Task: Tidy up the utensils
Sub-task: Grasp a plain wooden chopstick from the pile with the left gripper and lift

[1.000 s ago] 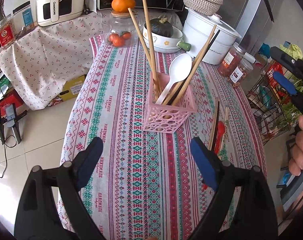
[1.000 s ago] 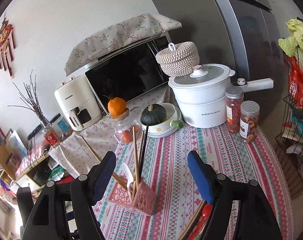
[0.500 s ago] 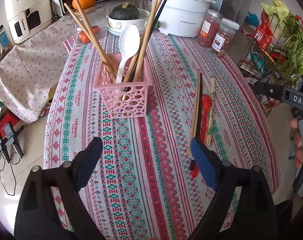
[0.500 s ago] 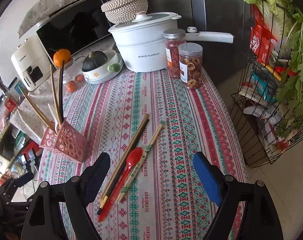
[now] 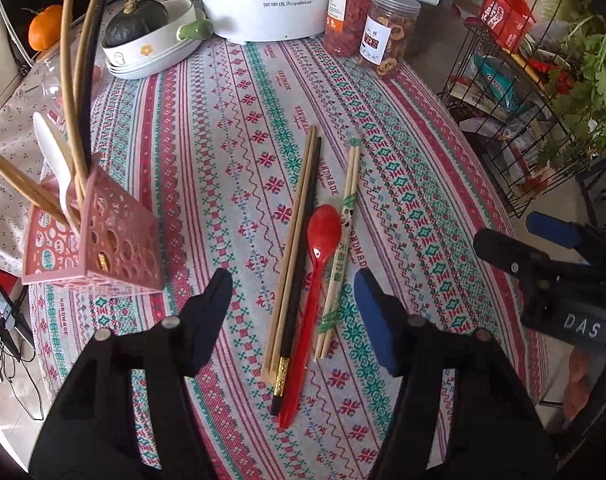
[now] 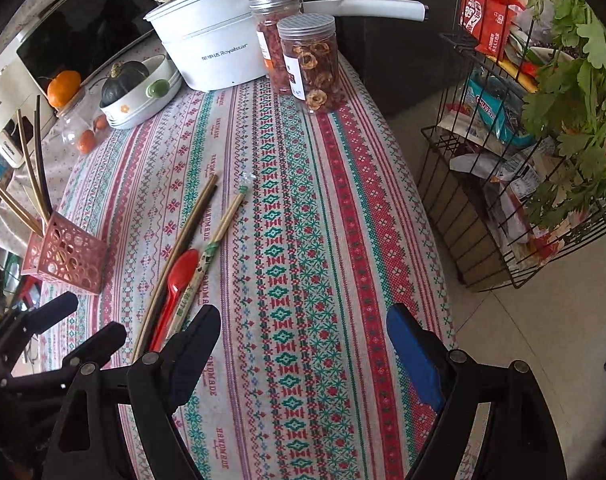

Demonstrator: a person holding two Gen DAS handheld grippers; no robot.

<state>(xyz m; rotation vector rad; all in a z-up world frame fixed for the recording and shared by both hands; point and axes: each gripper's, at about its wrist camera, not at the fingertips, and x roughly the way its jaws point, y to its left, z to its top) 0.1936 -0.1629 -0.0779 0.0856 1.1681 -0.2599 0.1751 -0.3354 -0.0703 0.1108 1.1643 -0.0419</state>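
With its jaws closing and nothing yet pinched, the left gripper hung over the red spoon lying on the tablecloth among chopsticks, and should descend squarely onto the handle alone, while the right gripper stood open and empty.

Both tools share one build — matte black plastic arms, angular and cut with long slots, joined by round silver pivot pins. The left gripper has fingers lined with blue pads. The right gripper has the same blue pads, and its black housing bears white letters "DAS" — seen from the left wrist.
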